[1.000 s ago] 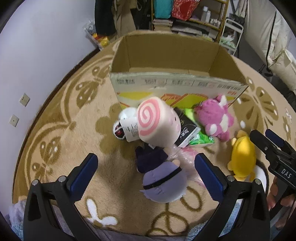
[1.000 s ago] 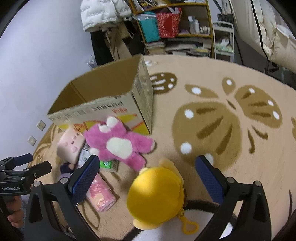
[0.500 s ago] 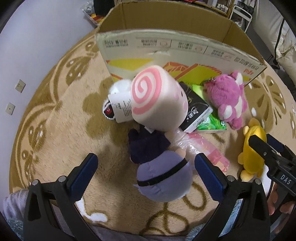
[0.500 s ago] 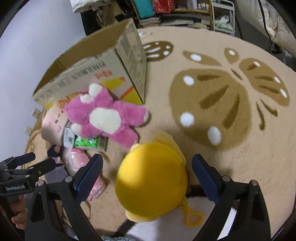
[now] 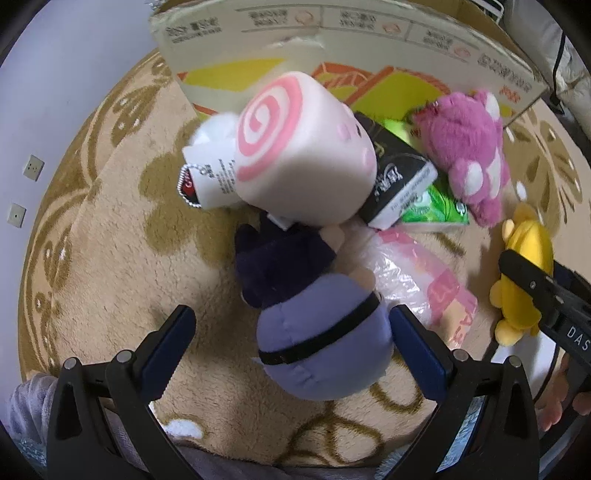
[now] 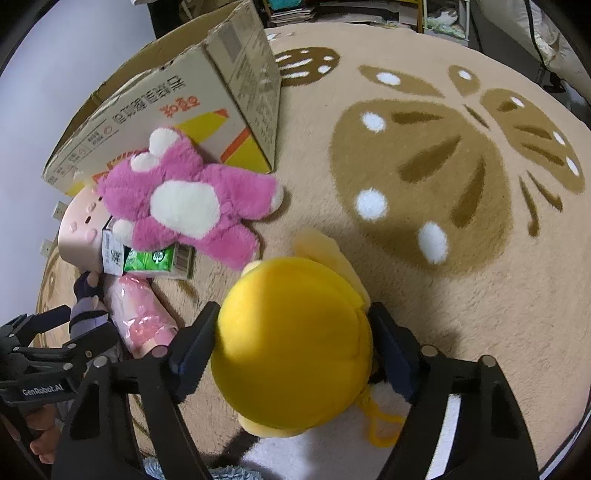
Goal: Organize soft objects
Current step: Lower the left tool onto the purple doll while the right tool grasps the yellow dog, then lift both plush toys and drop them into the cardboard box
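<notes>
A lavender and navy plush [image 5: 317,339] lies on the rug between the fingers of my left gripper [image 5: 291,317], which is open. Its right pad is close beside the plush; the left pad stands apart. My right gripper [image 6: 293,321] straddles a round yellow plush [image 6: 291,332]. Its jaws are closing and both pads meet the plush's sides. In the left wrist view the yellow plush [image 5: 528,240] shows behind a right finger [image 5: 532,284]. A pink swirl roll plush [image 5: 303,147] and a pink bear [image 6: 184,199] lie by the cardboard box [image 6: 177,96].
A black carton [image 5: 399,184], a green pack [image 5: 428,210] and a pink plastic-wrapped pack [image 5: 424,280] lie among the plushes. The cardboard box wall [image 5: 332,29] stands just behind them. Patterned rug [image 6: 443,184] stretches to the right; shelves stand at the back.
Both grippers have come down closer over their plushes and tilted more steeply. The right jaws have narrowed from wide open onto the yellow plush. The left jaws stay wide.
</notes>
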### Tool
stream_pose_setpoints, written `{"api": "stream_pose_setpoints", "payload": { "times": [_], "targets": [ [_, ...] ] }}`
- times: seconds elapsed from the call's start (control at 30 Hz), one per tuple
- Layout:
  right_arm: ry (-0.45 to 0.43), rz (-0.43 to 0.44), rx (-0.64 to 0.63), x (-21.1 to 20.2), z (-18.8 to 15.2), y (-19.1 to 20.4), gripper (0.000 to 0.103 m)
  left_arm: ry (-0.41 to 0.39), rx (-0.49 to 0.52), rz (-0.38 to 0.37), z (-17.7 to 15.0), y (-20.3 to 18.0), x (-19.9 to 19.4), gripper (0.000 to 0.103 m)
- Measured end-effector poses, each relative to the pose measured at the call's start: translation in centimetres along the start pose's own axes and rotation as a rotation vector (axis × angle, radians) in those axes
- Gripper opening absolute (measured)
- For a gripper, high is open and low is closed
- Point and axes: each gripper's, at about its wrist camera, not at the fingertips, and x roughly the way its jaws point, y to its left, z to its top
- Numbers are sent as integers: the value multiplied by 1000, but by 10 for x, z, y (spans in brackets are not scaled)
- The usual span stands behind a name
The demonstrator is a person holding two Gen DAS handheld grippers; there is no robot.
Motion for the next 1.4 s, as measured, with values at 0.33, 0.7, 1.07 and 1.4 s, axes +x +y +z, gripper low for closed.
{"api": "stream_pose_setpoints", "payload": {
  "times": [0.33, 0.7, 1.07, 1.4],
  "targets": [
    [-10, 6, -31, -7, -4, 7, 74, 14, -2, -101, -7, -7, 2, 65],
    [-120, 51, -55, -36, -6, 13, 74, -119, 54, 51, -19, -26, -21, 62],
    [-238, 81, -85, -65, -12, 19, 74, -280, 55, 118, -25, -23, -75, 61],
    [-351, 103, -96, -94, -13, 23, 74, -420, 56, 149, -28, -7, -113, 61]
  ]
}}
